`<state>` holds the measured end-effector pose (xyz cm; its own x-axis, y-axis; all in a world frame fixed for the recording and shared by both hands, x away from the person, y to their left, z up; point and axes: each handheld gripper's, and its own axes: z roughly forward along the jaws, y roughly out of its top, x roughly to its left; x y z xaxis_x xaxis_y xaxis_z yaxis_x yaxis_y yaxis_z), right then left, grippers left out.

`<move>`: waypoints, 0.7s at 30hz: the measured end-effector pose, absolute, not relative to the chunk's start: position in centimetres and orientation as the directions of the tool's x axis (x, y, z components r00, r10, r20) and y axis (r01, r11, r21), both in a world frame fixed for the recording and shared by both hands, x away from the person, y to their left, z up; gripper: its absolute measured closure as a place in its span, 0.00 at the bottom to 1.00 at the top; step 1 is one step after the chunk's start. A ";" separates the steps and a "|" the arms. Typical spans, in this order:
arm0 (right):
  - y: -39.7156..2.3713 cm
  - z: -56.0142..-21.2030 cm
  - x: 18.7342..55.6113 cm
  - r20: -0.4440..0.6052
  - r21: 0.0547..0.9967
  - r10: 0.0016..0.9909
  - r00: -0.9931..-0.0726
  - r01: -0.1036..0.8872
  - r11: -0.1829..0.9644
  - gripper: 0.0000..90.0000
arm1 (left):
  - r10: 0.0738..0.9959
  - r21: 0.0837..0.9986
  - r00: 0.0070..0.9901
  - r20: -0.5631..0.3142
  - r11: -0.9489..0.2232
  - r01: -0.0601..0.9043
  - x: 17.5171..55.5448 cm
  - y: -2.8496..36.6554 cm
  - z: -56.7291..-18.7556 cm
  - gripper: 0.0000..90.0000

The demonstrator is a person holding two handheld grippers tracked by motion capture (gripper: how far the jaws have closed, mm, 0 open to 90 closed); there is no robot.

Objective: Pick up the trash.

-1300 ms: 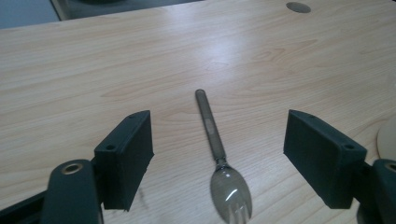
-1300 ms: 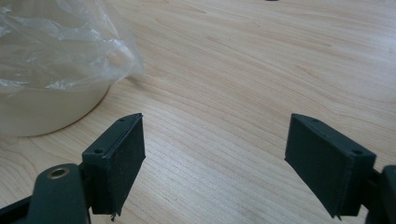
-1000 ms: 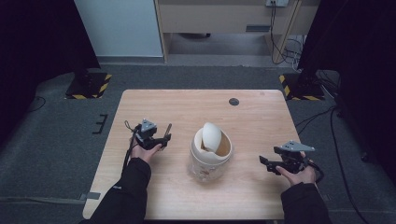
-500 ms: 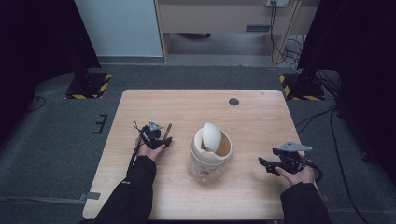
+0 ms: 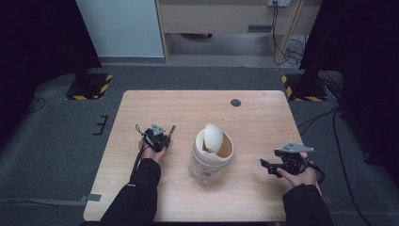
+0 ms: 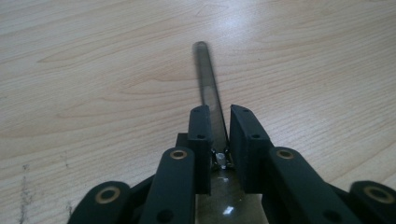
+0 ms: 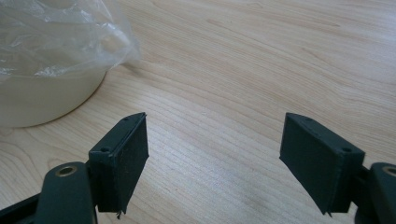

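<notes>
Clamped between the left gripper (image 6: 217,135) jaws, a thin dark strip (image 6: 207,84) (tip blurred) is held over the table (image 5: 141,113); right gripper (image 7: 215,158) jaws are spread.

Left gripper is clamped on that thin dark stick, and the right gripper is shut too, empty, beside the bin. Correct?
Not quite. The right gripper is open, its jaws wide apart over bare table beside the bin, as the right gripper view shows. The left gripper is clamped on the stick.
</notes>
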<state>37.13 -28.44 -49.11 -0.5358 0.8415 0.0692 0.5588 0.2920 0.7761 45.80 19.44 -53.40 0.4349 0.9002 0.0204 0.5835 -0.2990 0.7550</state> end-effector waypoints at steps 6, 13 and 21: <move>-28.5 -49.1 37.1 0.071 0.775 0.842 -0.535 0.561 0.291 0.26 | 0.903 0.733 0.430 -0.005 -0.289 0.616 45.7 19.6 -53.0 0.89; -28.6 -49.1 37.1 0.072 0.776 0.841 -0.537 0.560 0.291 0.26 | 0.886 0.770 0.463 -0.010 -0.288 0.569 44.9 20.7 -50.0 0.89; -28.7 -48.9 37.0 0.076 0.783 0.843 -0.532 0.556 0.280 0.26 | 0.872 0.841 0.486 -0.064 -0.215 0.496 43.2 21.5 -46.7 0.89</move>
<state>37.00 -28.68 -48.91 -0.5320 0.8433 0.0756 0.5556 0.2804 0.7827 43.21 21.47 -46.69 0.4860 0.8716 -0.0642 0.4962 -0.2148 0.8412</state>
